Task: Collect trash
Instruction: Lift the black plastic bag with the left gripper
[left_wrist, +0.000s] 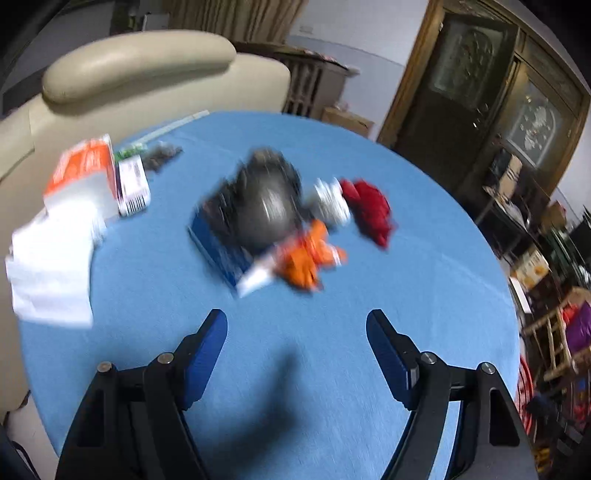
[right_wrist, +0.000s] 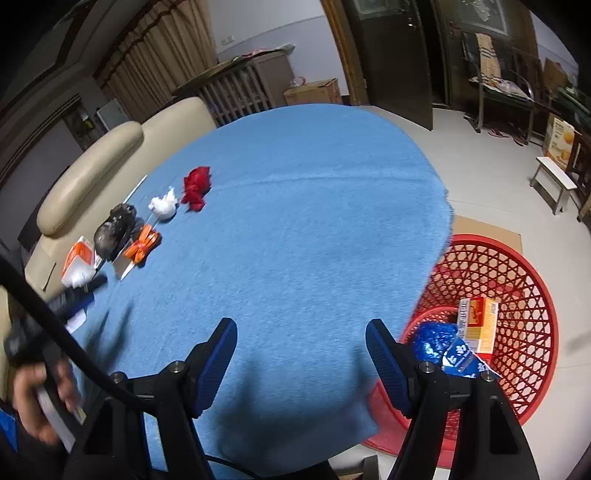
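Observation:
Trash lies on a round table under a blue cloth (left_wrist: 332, 332): a dark crumpled bag (left_wrist: 264, 201) on a blue box, an orange wrapper (left_wrist: 308, 258), a white wad (left_wrist: 332, 201), a red wad (left_wrist: 369, 210). An orange-and-white box (left_wrist: 83, 170) and white paper (left_wrist: 51, 266) lie at the left. My left gripper (left_wrist: 295, 325) hovers open and empty short of the pile. My right gripper (right_wrist: 301, 336) is open and empty over the cloth (right_wrist: 295, 240). From there the red wad (right_wrist: 196, 188), white wad (right_wrist: 163, 207), dark bag (right_wrist: 114, 229) and orange wrapper (right_wrist: 142, 245) lie far left.
A red mesh basket (right_wrist: 517, 295) stands on the floor beside the table, holding an orange box (right_wrist: 480, 323) and blue packaging (right_wrist: 439, 343). A beige sofa (left_wrist: 140, 77) backs the table. A hand (right_wrist: 40, 398) holds the other gripper at lower left. A small white stool (right_wrist: 556, 182) stands on the floor.

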